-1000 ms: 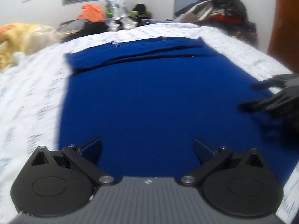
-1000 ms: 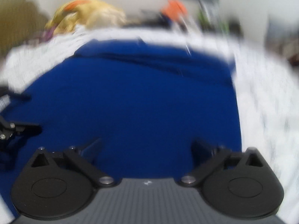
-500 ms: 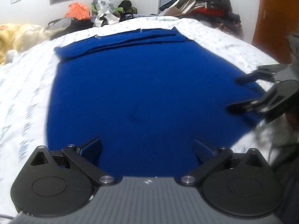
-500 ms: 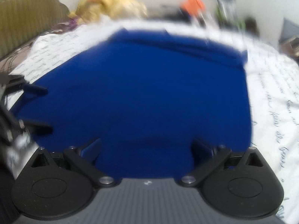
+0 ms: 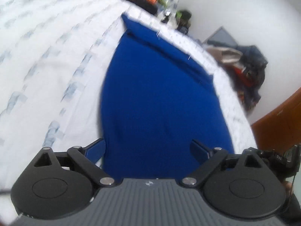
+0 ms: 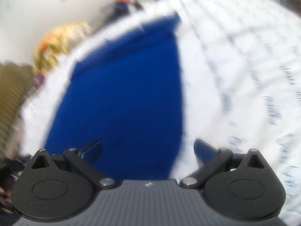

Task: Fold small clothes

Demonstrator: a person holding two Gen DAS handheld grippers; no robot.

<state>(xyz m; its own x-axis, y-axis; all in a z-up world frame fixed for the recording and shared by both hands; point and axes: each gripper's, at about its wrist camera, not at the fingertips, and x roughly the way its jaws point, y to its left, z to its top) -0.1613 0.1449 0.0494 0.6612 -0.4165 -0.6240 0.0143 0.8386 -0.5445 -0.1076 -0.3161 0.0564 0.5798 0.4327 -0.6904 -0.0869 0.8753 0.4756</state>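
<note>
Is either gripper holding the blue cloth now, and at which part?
Nothing is held. The left gripper, now closing, and the right gripper stand wide above the blue cloth; neither pinches it.

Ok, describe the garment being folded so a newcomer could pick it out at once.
Start from the bed's white printed sheet. Spread flat in its middle lies the blue garment, its far end already folded over into a thicker band. It is the only solid royal-blue thing there; the other clothes are mixed colours, heaped beyond the bed's edge.

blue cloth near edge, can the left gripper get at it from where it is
Probably yes: the left gripper, jaws closing with nothing pinched, sits over the blue cloth and its near left edge, and nothing lies between them on the white sheet.
</note>
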